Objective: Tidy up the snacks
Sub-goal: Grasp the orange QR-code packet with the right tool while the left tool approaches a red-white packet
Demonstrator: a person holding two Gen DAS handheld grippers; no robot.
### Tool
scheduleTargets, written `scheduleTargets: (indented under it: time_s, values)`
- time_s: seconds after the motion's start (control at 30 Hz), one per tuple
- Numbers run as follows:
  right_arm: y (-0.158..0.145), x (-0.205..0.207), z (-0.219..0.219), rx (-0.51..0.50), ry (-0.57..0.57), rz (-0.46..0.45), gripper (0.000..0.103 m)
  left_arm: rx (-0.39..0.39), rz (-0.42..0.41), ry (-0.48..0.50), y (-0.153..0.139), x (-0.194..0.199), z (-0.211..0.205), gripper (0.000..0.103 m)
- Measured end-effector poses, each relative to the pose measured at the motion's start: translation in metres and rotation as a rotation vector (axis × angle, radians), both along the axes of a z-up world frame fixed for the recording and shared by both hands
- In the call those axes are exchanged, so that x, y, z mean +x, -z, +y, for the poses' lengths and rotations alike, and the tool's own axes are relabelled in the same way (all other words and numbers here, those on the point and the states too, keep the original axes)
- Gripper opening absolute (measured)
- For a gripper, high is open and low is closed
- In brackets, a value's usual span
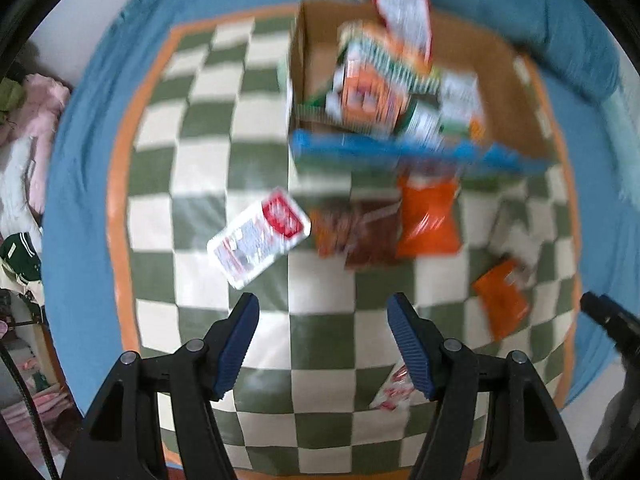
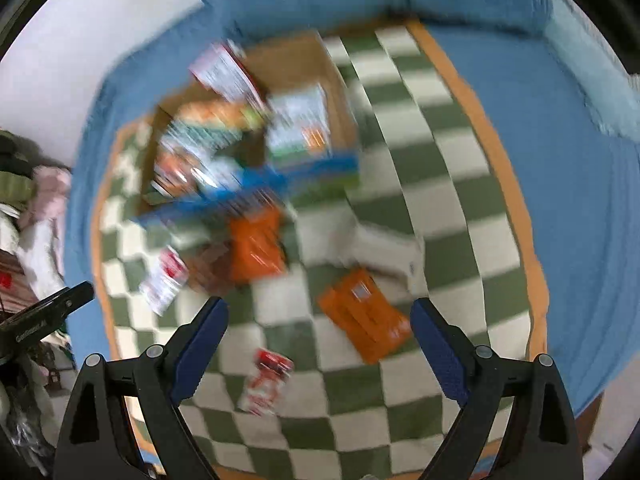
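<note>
Checked green-and-white cloth [image 1: 320, 344] covers the middle of the bed, and we go over it from left to right. Toward its left side lies a white and red packet [image 1: 260, 236], flat and alone. Beside it sit a brown bag [image 1: 356, 232] and an orange bag [image 1: 428, 220], touching, just in front of the cardboard box [image 1: 500, 64] with its blue front edge. That box stands at the far side of the cloth and already holds several snacks in a loose heap. Further right lies an orange packet [image 2: 364, 316], and nearest us a small red and white packet [image 2: 268, 380].

Our left gripper [image 1: 324, 340] hangs above the cloth with its fingers released, holding nothing. Our right gripper [image 2: 320, 344] is likewise spread and empty. Both views are smeared by motion, so labels cannot be read.

We judge the sorting about half done: some snacks boxed, five or so loose. The next move probably calls for lowering one gripper over a loose packet, likely the small red and white one for the right side, and closing across its narrow width.

Pink and white clothes [image 1: 36, 128] are piled off the bed's left edge, well apart. Nothing blocks the loose packets, though the touching bags may drag each other.
</note>
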State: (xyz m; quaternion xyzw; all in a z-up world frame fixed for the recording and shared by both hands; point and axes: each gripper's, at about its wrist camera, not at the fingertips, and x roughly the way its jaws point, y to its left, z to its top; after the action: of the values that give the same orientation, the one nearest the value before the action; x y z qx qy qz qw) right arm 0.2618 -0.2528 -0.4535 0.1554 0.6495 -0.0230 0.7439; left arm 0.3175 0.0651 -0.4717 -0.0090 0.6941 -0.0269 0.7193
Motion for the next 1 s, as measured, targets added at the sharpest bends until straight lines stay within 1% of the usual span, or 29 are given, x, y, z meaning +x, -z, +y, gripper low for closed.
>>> scheduleTargets:
  time_s: [0.07,0.17,0.2,0.27,0.37,0.4,0.5,0.57,0.67,0.73,0.77,0.83,0.87,0.9,0.93,0.97,1.0]
  values:
    - [0.038,-0.004,-0.006,-0.004,-0.019,0.068,0.094,0.009,0.030,0.029,0.022,-0.002,-0.003,0.065]
    - [0.078,-0.002,-0.006,-0.009,-0.068,0.123,0.094,0.040,0.061,0.105,0.054,0.002,-0.010,0.065]
    - [0.093,0.000,-0.005,-0.015,-0.093,0.145,0.094,0.054,0.070,0.117,0.062,0.005,-0.011,0.065]
    - [0.114,0.005,-0.002,-0.033,-0.119,0.174,0.094,0.063,0.083,0.136,0.074,0.013,-0.011,0.065]
    - [0.143,0.015,0.004,-0.033,-0.164,0.217,0.094,0.081,0.076,0.216,0.088,0.026,-0.024,0.065]
    - [0.150,0.018,0.006,-0.039,-0.173,0.227,0.094,0.093,0.073,0.251,0.092,0.029,-0.030,0.065]
    - [0.169,0.025,0.010,-0.050,-0.201,0.258,0.094,0.159,0.039,0.404,0.102,0.038,-0.057,0.065]
    - [0.180,0.029,0.010,-0.049,-0.214,0.275,0.094,0.188,0.045,0.499,0.112,0.042,-0.073,0.065]
    - [0.192,0.032,0.010,-0.054,-0.235,0.298,0.094,0.258,0.068,0.637,0.132,0.042,-0.092,0.065]
    - [0.198,0.033,0.010,-0.049,-0.233,0.310,0.093,0.280,0.091,0.689,0.143,0.042,-0.100,0.065]
    - [0.202,0.033,0.009,-0.045,-0.233,0.322,0.091,0.280,0.094,0.699,0.146,0.042,-0.102,0.066]
    - [0.208,0.033,0.007,-0.034,-0.231,0.336,0.088,0.265,0.097,0.698,0.146,0.042,-0.103,0.065]
    - [0.211,0.033,0.007,-0.026,-0.233,0.340,0.087,0.250,0.101,0.687,0.146,0.043,-0.103,0.059]
    - [0.213,0.032,0.008,-0.031,-0.241,0.341,0.085,0.219,0.114,0.674,0.145,0.043,-0.102,0.050]
    - [0.215,0.032,0.008,-0.036,-0.247,0.341,0.085,0.177,0.132,0.652,0.144,0.044,-0.100,0.035]
    - [0.215,0.031,0.009,-0.043,-0.254,0.337,0.083,0.156,0.141,0.622,0.143,0.043,-0.098,0.029]
    - [0.215,0.031,0.012,-0.042,-0.257,0.332,0.077,0.152,0.142,0.599,0.142,0.042,-0.096,0.027]
